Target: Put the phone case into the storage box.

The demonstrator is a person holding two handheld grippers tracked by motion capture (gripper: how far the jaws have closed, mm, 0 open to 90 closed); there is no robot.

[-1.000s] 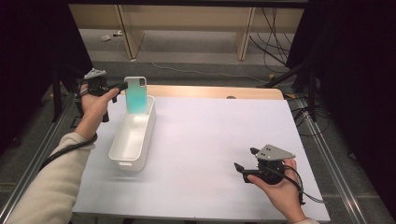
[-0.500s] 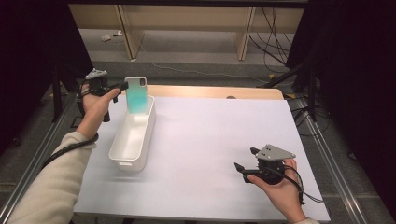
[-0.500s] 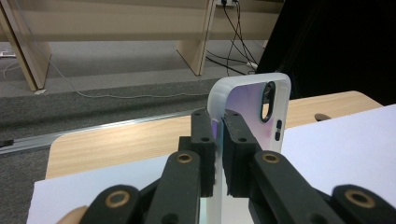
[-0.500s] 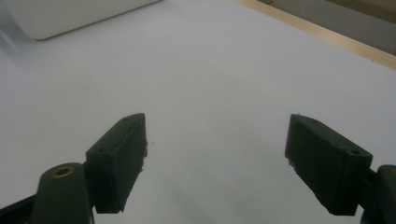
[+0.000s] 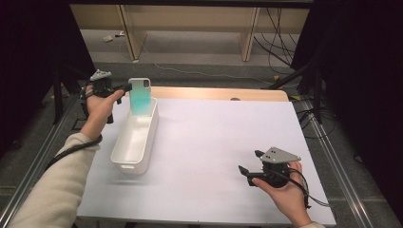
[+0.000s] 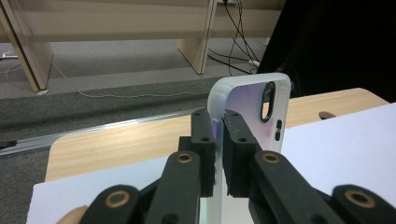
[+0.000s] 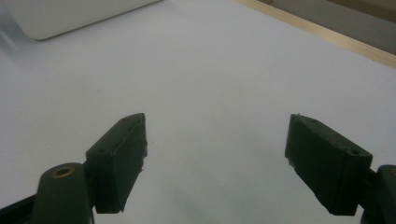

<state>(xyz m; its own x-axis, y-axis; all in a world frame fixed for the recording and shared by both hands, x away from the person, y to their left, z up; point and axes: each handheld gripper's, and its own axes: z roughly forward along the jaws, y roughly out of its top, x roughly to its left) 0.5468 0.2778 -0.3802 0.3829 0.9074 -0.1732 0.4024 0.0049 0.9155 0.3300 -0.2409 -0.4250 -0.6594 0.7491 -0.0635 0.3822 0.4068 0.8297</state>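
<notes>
A phone case (image 5: 140,95) with a teal face and white rim stands upright over the far end of a long white bin (image 5: 124,145). My left gripper (image 5: 126,88) is shut on the case's left edge. From the left gripper view the jaws pinch the white rim of the case (image 6: 261,105), whose camera cut-out faces me, with the gripper (image 6: 219,137) clamped tight. My right gripper (image 5: 249,163) rests low over the white table top at the front right, jaws wide apart. Nothing lies between the right gripper (image 7: 215,158) pads.
The white table sheet (image 5: 218,137) covers a wooden table whose far edge (image 5: 218,92) shows bare wood. Metal rails run along both table sides. Behind the table are wooden furniture legs and cables on a grey floor. A corner of the bin (image 7: 70,16) lies far ahead of the right gripper.
</notes>
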